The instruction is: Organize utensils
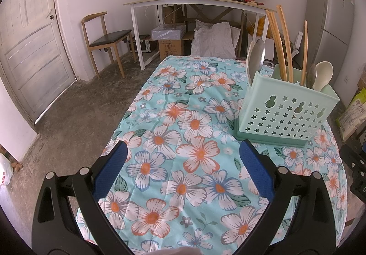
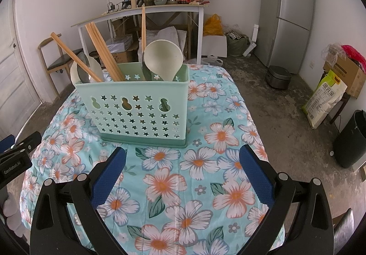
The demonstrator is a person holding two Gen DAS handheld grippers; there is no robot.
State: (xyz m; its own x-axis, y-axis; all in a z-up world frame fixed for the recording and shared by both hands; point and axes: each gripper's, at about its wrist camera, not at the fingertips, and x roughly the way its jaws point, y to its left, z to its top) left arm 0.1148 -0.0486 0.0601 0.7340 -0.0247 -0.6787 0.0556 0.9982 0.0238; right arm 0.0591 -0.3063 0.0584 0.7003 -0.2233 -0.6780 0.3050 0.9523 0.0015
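A mint green utensil holder [image 1: 286, 108] [image 2: 139, 108] with star-shaped holes stands upright on the floral tablecloth [image 1: 183, 140] [image 2: 194, 175]. Wooden chopsticks [image 1: 280, 44] [image 2: 103, 51], cream plastic spoons [image 1: 322, 75] [image 2: 163, 58] and metal spoons [image 1: 258, 53] [image 2: 83, 69] stick up out of it. My left gripper [image 1: 183, 152] is open over the cloth, left of and nearer than the holder, with nothing between its blue pads. My right gripper [image 2: 183, 156] is open too, just in front of the holder, holding nothing. In the right wrist view the left gripper's body [image 2: 16, 154] shows at the left edge.
The table's edge drops to a concrete floor on the left [image 1: 68, 122] and right [image 2: 286, 117]. Behind stand a cluttered white desk [image 1: 194, 2], a wooden chair [image 1: 103, 35], a door [image 1: 29, 49], a grey fridge [image 2: 288, 12], a rice cooker [image 2: 279, 76] and a black bin [image 2: 350, 138].
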